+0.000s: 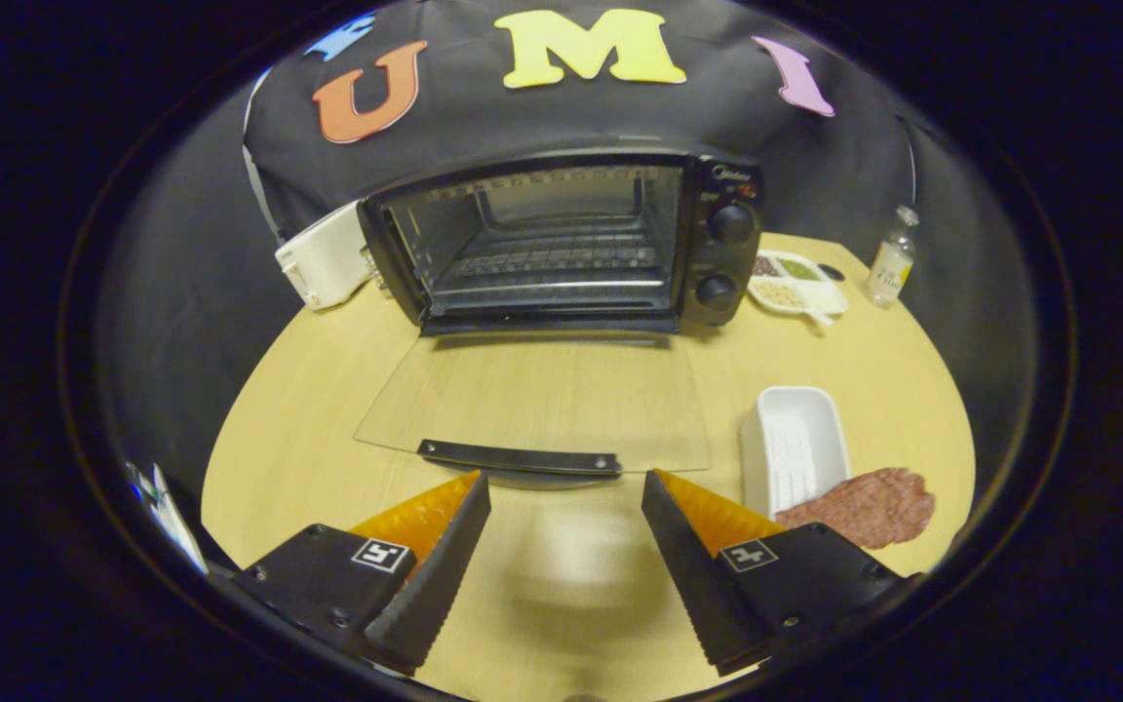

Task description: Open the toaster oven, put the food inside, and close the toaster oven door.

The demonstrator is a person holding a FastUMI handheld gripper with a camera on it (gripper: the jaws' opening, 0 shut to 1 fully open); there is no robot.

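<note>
Toaster oven at far edge of surface, glass door down flat: opening done. Meat patty beside white tray, near right edge, not inside yet. Hand-held gripper open, empty. Door closing left.

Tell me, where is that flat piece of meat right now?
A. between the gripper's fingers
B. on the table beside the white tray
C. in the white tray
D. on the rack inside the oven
B: the meat lies on the table next to the white tray, to the right of the open gripper, whose fingers hold nothing; the oven has its door folded down.
</note>
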